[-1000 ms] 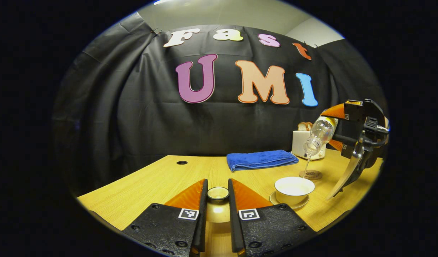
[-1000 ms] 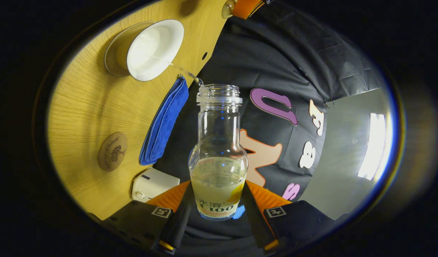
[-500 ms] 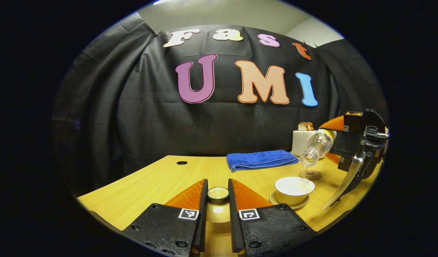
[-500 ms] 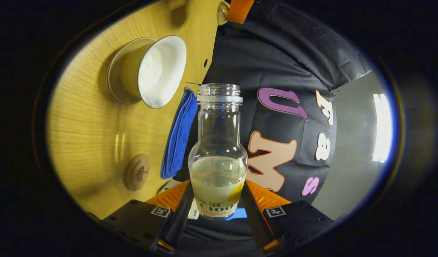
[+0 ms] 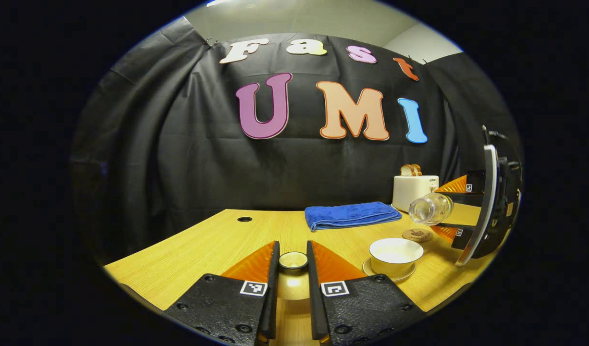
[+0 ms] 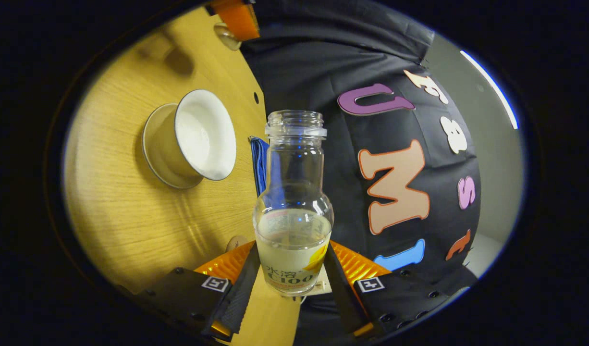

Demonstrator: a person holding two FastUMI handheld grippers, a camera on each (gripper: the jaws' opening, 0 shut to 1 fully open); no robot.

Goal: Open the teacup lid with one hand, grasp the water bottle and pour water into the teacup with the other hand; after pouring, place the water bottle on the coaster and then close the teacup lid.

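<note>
Each finger of the left gripper (image 5: pixel 292 247) carries a square black-and-white coded marker (image 5: pixel 253 288), as do the right gripper's (image 6: pixel 292 250) fingers. The clear glass water bottle (image 6: pixel 293 192) has a printed label low down. At the far right, the round brown wooden coaster (image 5: pixel 417 235) shows an engraved tree and script (too small to read). The white toaster (image 5: pixel 414 190) bears a tiny dark word.

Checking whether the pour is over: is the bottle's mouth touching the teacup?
Apart. In the left gripper view the water bottle lies tilted in the right tongs, its mouth above and beyond the teacup, with wall and table showing between them.
</note>
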